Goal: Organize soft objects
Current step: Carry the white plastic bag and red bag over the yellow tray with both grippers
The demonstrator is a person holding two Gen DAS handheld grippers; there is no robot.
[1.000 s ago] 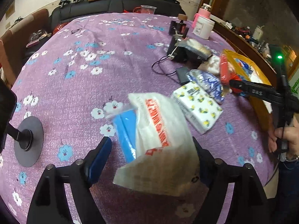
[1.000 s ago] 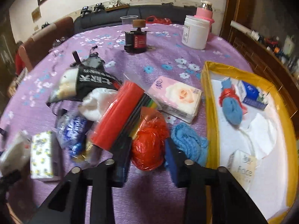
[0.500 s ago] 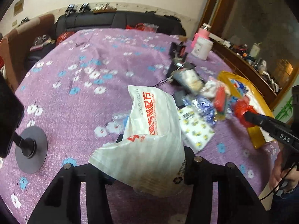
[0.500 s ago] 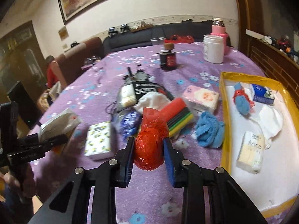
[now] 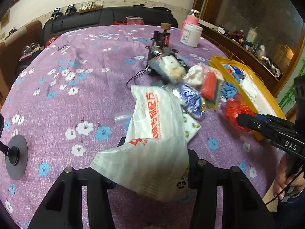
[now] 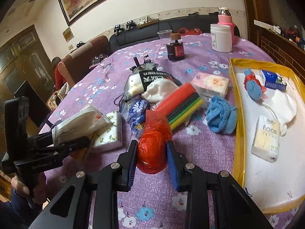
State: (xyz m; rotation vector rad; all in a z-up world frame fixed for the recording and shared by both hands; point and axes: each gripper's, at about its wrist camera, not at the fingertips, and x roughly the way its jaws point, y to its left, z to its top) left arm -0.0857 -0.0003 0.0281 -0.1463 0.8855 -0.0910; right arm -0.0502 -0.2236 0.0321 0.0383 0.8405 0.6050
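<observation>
My left gripper (image 5: 154, 152) is shut on a white plastic package with red lettering (image 5: 156, 133), held above the purple flowered tablecloth; the package hides its fingertips. From the right wrist view the same package (image 6: 82, 122) shows at the left, in the left gripper (image 6: 63, 143). My right gripper (image 6: 152, 148) is shut on a crumpled red plastic bag (image 6: 152, 145), clear of the cloth. Behind it lies a pile: a flower-print tissue pack (image 6: 110, 133), a blue-white bag (image 6: 137, 108), a red, green and yellow roll pack (image 6: 181, 103) and a blue cloth (image 6: 221, 116).
A yellow-rimmed tray (image 6: 236, 99) at the right holds a face-tissue pack (image 6: 266, 139), a blue cloth bundle and a blue box. A white jar (image 6: 221, 38) and a corked dark bottle (image 6: 175, 49) stand farther back. A round stand base (image 5: 16, 158) sits at the left.
The left gripper closed on the white package and raised it off the cloth. The right gripper drew back from the pile and rose with the red bag between its fingers.
</observation>
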